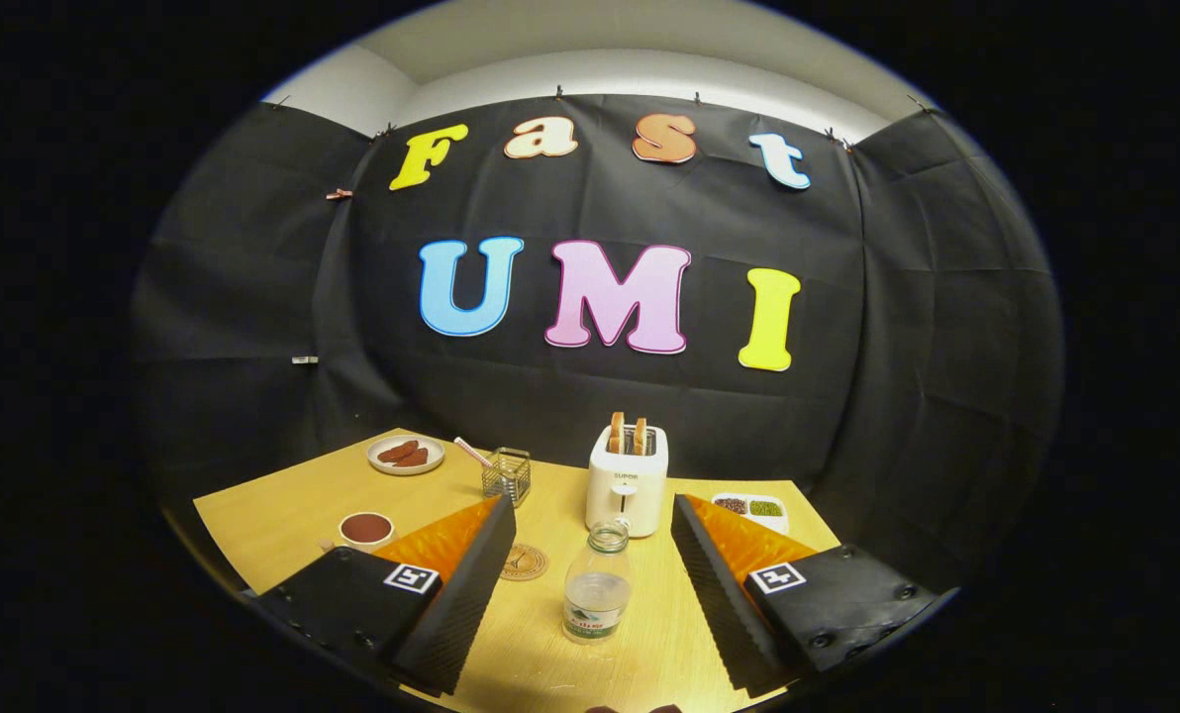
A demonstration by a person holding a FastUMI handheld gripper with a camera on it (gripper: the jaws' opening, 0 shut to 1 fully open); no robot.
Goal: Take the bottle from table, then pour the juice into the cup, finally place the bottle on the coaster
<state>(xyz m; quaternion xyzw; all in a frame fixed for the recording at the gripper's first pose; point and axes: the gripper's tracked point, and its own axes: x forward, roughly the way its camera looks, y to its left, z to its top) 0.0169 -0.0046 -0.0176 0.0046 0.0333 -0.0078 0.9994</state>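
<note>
A clear plastic bottle (596, 584) without a cap stands upright on the wooden table (273, 525), holding a little liquid. It sits between my two fingers, a bit ahead of their tips, touching neither. My gripper (590, 510) is open wide, its black and orange fingers (461, 584) spread on either side. A white cup (365, 530) with dark liquid stands beyond the left finger. The round coaster (524, 561) lies flat on the table just left of the bottle, close to the left finger's inner face.
A white toaster (627, 485) with two slices of bread stands right behind the bottle. A wire holder (507, 473) and a plate of sausages (405, 455) sit at the back left. A divided white tray (750, 509) lies at the back right.
</note>
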